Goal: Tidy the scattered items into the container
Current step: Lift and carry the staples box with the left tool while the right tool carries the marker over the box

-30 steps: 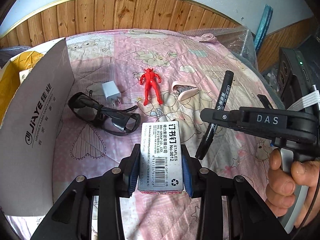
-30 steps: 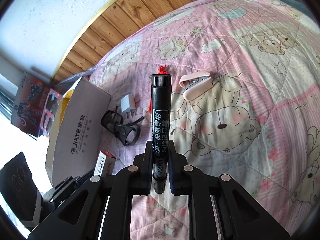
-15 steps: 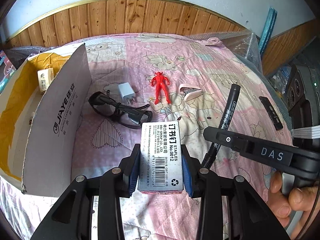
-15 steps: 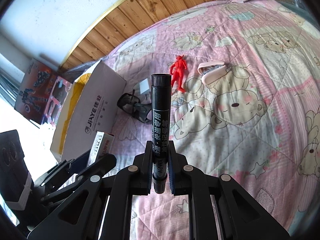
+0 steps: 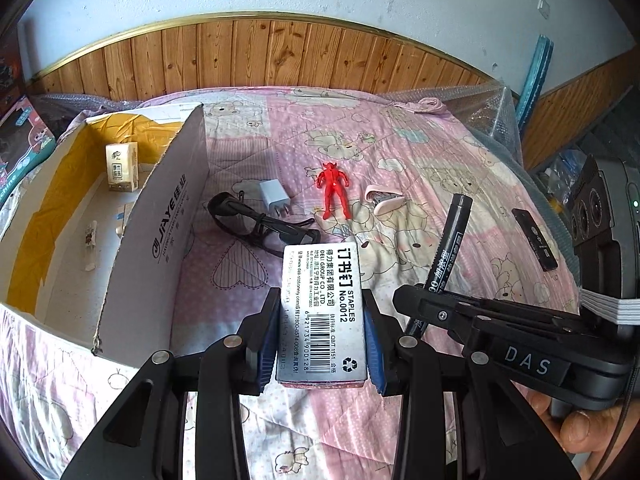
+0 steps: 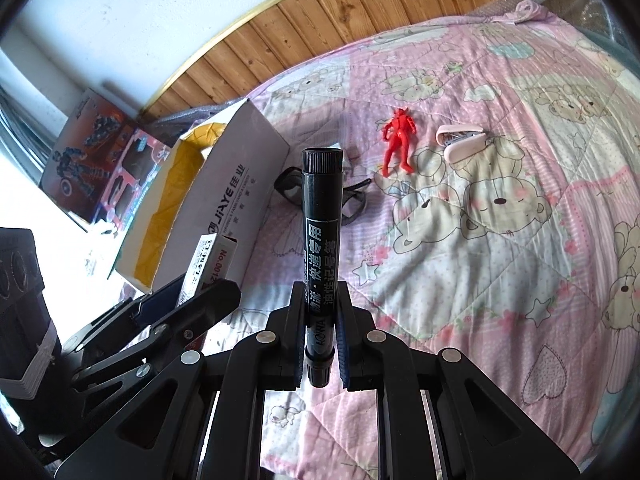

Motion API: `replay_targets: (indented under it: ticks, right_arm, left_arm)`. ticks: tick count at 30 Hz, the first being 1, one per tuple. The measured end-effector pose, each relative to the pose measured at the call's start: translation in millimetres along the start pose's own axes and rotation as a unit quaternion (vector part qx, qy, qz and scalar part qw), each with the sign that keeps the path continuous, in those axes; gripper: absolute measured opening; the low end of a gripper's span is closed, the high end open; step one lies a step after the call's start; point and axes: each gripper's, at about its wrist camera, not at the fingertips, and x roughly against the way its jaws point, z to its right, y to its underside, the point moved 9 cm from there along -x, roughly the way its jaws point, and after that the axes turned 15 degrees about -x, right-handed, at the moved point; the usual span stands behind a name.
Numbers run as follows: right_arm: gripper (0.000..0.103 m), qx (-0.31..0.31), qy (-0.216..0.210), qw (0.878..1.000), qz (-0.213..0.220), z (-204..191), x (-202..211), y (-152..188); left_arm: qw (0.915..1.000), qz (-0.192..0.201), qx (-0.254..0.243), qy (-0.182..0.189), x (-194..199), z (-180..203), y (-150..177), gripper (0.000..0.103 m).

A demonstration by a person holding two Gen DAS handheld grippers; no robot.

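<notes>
Staples box (image 5: 323,312): grey carton printed "STAPLES No.0012" with barcode, clamped between the blue pads of the left gripper (image 5: 322,336), held above the quilt just right of the container's near corner. Also visible in the right wrist view (image 6: 208,266), edge-on.

Marker (image 6: 320,236): black, white lettering, cap end pointing away, clamped near its lower end by the right gripper (image 6: 320,344), jaws closed on the barrel. In the left wrist view the marker (image 5: 446,248) rises at a slant from the right gripper (image 5: 416,312); fingers of a hand (image 5: 588,428) show at the lower right on the handle.

Container (image 5: 160,232): open cardboard box, white outer wall printed "JiAYE", yellow lining inside, resting on the left part of the bed. Contents: a small cream packet (image 5: 122,166) standing at the far end, a small tube-like item (image 5: 90,238) on the floor of the box; other bits too small to tell.

Loose on the quilt (image 5: 420,152), pink with bear pattern:
- black glasses (image 5: 260,226), near the container wall;
- white charger plug (image 5: 274,198), just behind the glasses;
- red toy figure (image 5: 333,188), lying flat, right of the plug;
- pink stapler (image 5: 385,203), right of the figure;
- flat black device (image 5: 534,238), near the right edge of the bed.

Surroundings: wood-panelled wall (image 5: 256,56); toy cartons (image 6: 100,160) on the floor beyond the container.
</notes>
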Motion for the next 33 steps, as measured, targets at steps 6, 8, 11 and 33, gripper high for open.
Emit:
replay_targets:
  ticks: [6,8,11,33]
  right_arm:
    - [0.014,0.017,-0.002,1.0,0.0,-15.8,5.6,11.3]
    - [0.014,0.022,-0.003,1.0,0.0,-21.3,6.9,15.3]
    - [0.014,0.031,-0.005,1.0,-0.001,-30.7,8.5,22.0]
    - [0.014,0.11,-0.035,0.993,-0.015,-117.3,5.9,51.1]
  left_arm:
    - [0.9999,0.011,0.007,-0.002,15.6,-5.3,5.6,0.038]
    - [0.9998,0.015,0.011,-0.003,20.8,-7.5,7.6,0.038]
    - [0.9996,0.021,0.016,-0.005,29.1,-12.0,10.3,0.038]
    - [0.9938,0.068,0.077,-0.04,89.2,-81.4,22.1,0.038]
